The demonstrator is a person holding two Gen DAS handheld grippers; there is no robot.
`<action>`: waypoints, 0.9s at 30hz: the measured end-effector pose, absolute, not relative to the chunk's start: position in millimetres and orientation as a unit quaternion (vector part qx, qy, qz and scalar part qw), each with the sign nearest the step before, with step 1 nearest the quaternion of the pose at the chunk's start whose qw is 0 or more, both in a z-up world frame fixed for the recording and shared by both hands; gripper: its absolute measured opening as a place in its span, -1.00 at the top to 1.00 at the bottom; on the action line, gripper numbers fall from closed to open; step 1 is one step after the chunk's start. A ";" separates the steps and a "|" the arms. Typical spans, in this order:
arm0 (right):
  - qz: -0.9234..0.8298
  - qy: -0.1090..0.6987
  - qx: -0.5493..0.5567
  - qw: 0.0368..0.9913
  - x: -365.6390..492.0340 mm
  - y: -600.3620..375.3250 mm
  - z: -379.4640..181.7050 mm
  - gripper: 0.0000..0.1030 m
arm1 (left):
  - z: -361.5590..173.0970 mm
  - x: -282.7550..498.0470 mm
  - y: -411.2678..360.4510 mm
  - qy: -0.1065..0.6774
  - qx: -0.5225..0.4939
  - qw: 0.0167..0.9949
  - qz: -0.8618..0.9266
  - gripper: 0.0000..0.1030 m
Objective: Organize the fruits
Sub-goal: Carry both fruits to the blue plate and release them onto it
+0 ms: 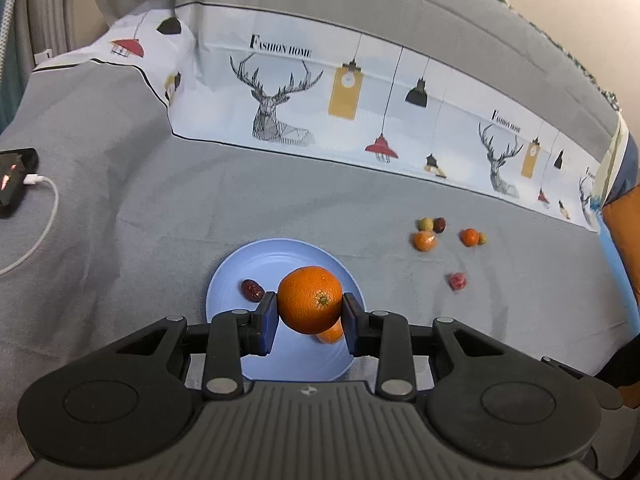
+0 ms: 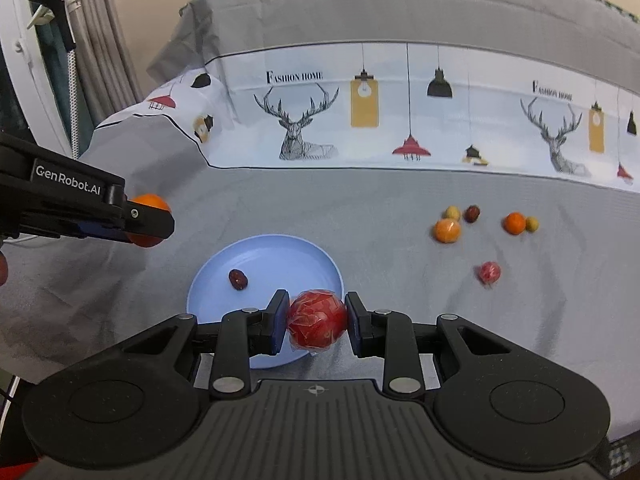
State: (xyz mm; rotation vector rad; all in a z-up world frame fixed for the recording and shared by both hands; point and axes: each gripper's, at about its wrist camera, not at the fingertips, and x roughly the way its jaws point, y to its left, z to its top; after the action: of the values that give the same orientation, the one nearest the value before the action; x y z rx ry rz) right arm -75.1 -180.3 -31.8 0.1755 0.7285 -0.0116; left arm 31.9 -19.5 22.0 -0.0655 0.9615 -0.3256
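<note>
1. left gripper [image 1: 310, 320], black with blue pads, clamped on a round orange fruit [image 1: 310, 300] above the round light-blue plate [image 1: 224, 280].
2. right gripper [image 2: 318, 322] closed around a red fruit in clear plastic wrap [image 2: 317, 320] at the plate's near right rim.
3. on the plate: one dark red date [image 2: 238, 279].
4. loose on the grey bedspread [image 2: 360, 208], right of the plate: two small oranges, two greenish fruits, another date, one small wrapped red fruit [image 2: 489, 272].
</note>
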 end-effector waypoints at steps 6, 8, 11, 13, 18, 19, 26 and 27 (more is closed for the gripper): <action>-0.004 0.353 0.074 0.933 -61.1 -181.0 -49.0 0.38 | -3.5 46.8 -18.9 0.477 -0.026 0.867 -0.138 0.28; -0.002 0.355 0.058 0.933 -54.3 -179.5 -55.5 0.38 | -16.2 52.8 -19.2 0.493 -0.020 0.859 -0.135 0.28; -0.003 0.362 0.048 0.931 -43.9 -178.3 -66.0 0.38 | -35.3 63.4 -19.8 0.510 0.000 0.850 -0.132 0.28; 0.005 0.368 0.041 0.929 -36.0 -177.1 -74.7 0.38 | -47.7 70.3 -19.7 0.518 0.010 0.845 -0.131 0.28; 0.019 0.388 0.036 0.921 -12.8 -176.0 -97.7 0.38 | -79.0 91.9 -23.4 0.542 0.028 0.829 -0.136 0.28; 0.021 0.392 0.034 0.919 -8.3 -174.5 -102.9 0.38 | -83.5 95.4 -23.3 0.547 0.029 0.825 -0.138 0.28; 0.053 0.404 -0.002 0.913 22.4 -155.9 -127.1 0.37 | -103.6 111.1 -25.7 0.539 0.071 0.829 -0.133 0.27; 0.061 0.402 -0.012 0.914 25.1 -152.6 -129.0 0.36 | -102.7 112.1 -25.3 0.534 0.075 0.832 -0.132 0.15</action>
State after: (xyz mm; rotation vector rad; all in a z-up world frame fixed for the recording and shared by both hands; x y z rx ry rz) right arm 25.1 -152.6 -129.0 -0.0245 0.8278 0.1261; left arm 112.1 -25.3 -102.7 0.1592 1.1324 -0.2806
